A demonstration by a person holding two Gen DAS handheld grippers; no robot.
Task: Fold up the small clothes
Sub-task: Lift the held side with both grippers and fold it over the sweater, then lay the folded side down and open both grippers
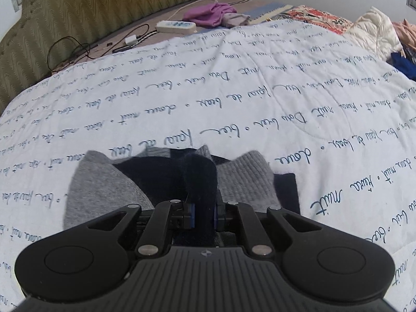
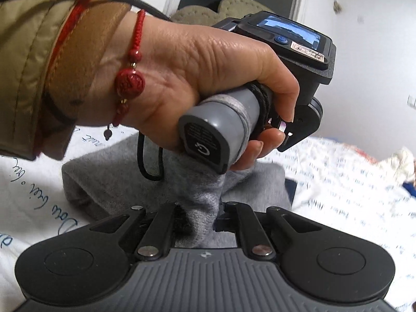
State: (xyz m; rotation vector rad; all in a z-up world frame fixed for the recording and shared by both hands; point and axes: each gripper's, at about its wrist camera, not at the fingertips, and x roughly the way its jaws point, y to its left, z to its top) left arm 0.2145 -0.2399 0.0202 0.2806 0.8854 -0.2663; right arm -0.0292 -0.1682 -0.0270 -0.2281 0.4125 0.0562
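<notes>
A small grey and navy knit garment (image 1: pixel 104 182) lies bunched on a white quilt (image 1: pixel 234 98) printed with script. In the left wrist view my left gripper (image 1: pixel 204 212) is shut on a raised fold of its navy fabric, and the blue pads press on it from both sides. In the right wrist view my right gripper (image 2: pixel 200 221) is shut on a ridge of the garment's grey fabric (image 2: pixel 109 179). Just ahead of it a person's hand (image 2: pixel 195 78) with a red bracelet grips the handle of the left gripper, whose fingers are hidden here.
At the far side of the bed lie a white power strip (image 1: pixel 175 26), black cables (image 1: pixel 75 49) and a purple cloth (image 1: pixel 210 13), below an olive padded headboard (image 1: pixel 91 7). More clothes, cream (image 1: pixel 374 31) and blue (image 1: pixel 403 65), are piled at the right.
</notes>
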